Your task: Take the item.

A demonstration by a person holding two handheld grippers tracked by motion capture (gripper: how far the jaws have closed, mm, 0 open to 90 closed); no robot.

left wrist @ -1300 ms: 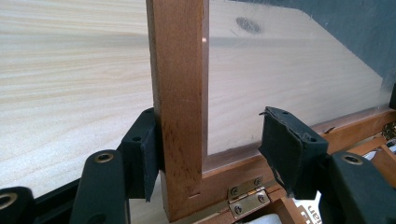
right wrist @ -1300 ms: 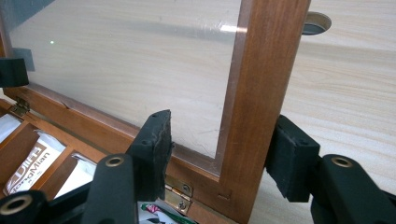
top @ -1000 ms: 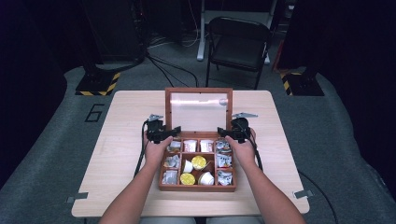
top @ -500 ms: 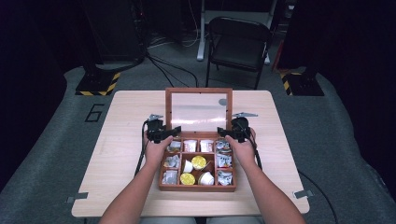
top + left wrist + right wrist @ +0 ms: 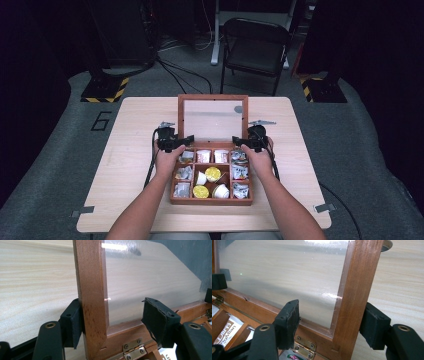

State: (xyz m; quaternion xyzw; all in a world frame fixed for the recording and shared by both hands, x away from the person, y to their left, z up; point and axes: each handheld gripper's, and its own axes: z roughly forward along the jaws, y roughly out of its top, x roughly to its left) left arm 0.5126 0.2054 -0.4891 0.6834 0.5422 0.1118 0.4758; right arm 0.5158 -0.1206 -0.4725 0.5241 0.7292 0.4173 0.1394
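Observation:
A wooden box (image 5: 210,201) with several compartments stands on the table, its clear-paned lid (image 5: 212,120) raised upright. My left gripper (image 5: 179,142) straddles the lid's left frame post (image 5: 90,290). Its outer pad (image 5: 75,322) touches the wood and the inner pad stands well off it; the jaws have just been opening. My right gripper (image 5: 241,142) straddles the right frame post (image 5: 359,290). The inner pad (image 5: 289,317) stands clear of that post, and these jaws have also just been opening. Neither gripper (image 5: 113,317) (image 5: 332,322) clamps the frame.
The compartments hold foil packets (image 5: 240,172) and small yellow-lidded cups (image 5: 212,173). Brass hinges (image 5: 132,350) (image 5: 305,345) join lid and box. The pale wooden table (image 5: 125,150) is bare beside the box. A black chair (image 5: 255,45) stands beyond the far edge.
The bright glare on the lid's pane has faded to a duller sheen. Both hands and the box stay where they were.

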